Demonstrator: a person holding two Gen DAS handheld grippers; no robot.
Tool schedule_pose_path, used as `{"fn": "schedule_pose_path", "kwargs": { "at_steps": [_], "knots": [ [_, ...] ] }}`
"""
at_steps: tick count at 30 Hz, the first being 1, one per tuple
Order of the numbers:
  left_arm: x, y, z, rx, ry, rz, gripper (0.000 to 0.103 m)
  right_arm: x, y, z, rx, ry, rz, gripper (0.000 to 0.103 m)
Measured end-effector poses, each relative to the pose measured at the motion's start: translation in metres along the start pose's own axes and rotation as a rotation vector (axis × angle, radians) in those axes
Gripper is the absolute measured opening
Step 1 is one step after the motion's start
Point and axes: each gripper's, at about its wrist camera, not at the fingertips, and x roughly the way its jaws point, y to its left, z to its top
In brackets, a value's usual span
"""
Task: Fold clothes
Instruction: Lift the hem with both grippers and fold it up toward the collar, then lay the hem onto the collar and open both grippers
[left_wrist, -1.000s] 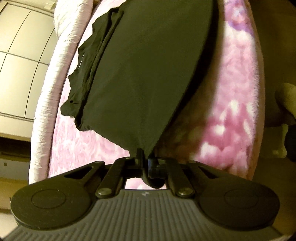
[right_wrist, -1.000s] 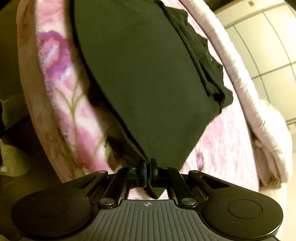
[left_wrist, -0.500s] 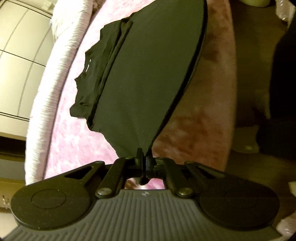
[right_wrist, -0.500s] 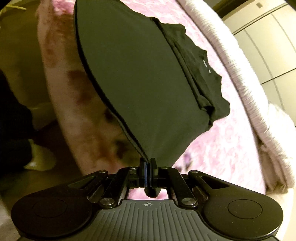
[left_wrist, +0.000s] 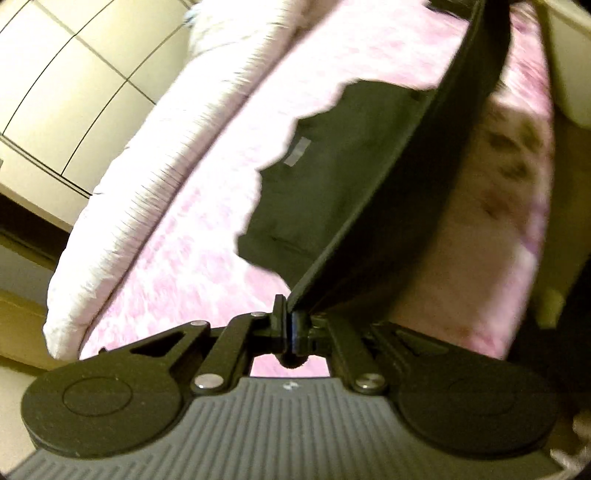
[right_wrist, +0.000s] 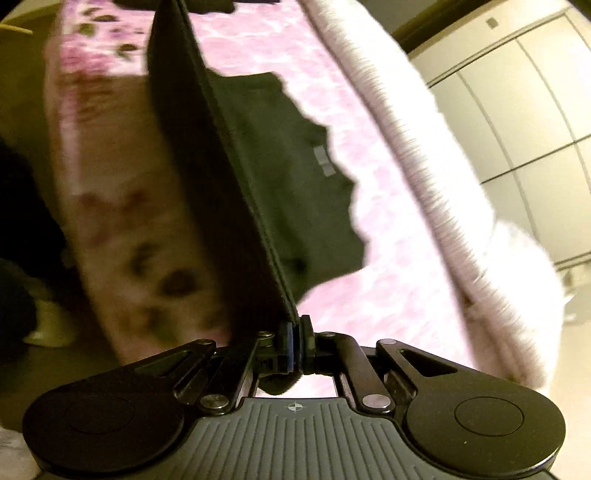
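A black T-shirt (left_wrist: 332, 177) lies on a pink flowered blanket (left_wrist: 177, 266). My left gripper (left_wrist: 286, 319) is shut on one corner of its hem, and the hem runs taut up and right from there. In the right wrist view the same black T-shirt (right_wrist: 280, 177) stretches away from my right gripper (right_wrist: 295, 334), which is shut on the other hem corner. The lifted part stands on edge above the flat part, where a small grey neck label (right_wrist: 323, 158) shows. Both views are blurred by motion.
A pale rolled quilt (left_wrist: 147, 155) runs along the far side of the bed, also seen as the quilt (right_wrist: 443, 166) in the right wrist view. Cream wardrobe doors (left_wrist: 62, 92) stand behind it. The bed's near side drops to a dark floor (right_wrist: 22, 206).
Both grippers have lifted the held hem and swung it over the bed toward the collar end. The shirt's front panel now stands edge-on, and the neck label has come into view.
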Motion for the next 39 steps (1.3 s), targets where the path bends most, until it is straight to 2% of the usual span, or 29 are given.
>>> {"fn": "schedule_pose_path", "kwargs": {
  "at_steps": [6,10,16,23,31,35,36,37,38,39],
  "knots": [
    [0.102,0.089,0.028,-0.071,0.008,-0.090,0.001,0.095,-0.075,0.049,-0.021,0.077,0.013,0.001],
    [0.164,0.127,0.039,-0.096,0.048,-0.144,0.001,0.155,-0.113,0.076,-0.025,0.128,0.034,0.001],
    [0.229,0.152,0.045,-0.117,0.112,-0.185,0.001,0.220,-0.145,0.093,-0.031,0.167,0.074,0.001],
    [0.309,0.164,0.054,-0.177,0.219,-0.234,0.002,0.302,-0.187,0.102,0.017,0.187,0.184,0.001],
    [0.370,0.165,0.053,-0.206,0.301,-0.236,0.004,0.376,-0.207,0.095,0.111,0.187,0.280,0.001],
    [0.389,0.166,0.049,-0.225,0.329,-0.218,0.013,0.399,-0.212,0.089,0.192,0.193,0.272,0.002],
    [0.392,0.169,0.046,-0.242,0.331,-0.197,0.018,0.405,-0.213,0.088,0.212,0.194,0.270,0.006],
    [0.394,0.173,0.044,-0.263,0.336,-0.164,0.017,0.411,-0.214,0.086,0.232,0.196,0.268,0.010],
    [0.394,0.180,0.040,-0.292,0.344,-0.128,0.017,0.417,-0.216,0.085,0.252,0.197,0.265,0.021],
    [0.394,0.187,0.036,-0.322,0.351,-0.093,0.017,0.422,-0.217,0.083,0.272,0.198,0.263,0.025]
  ]
}}
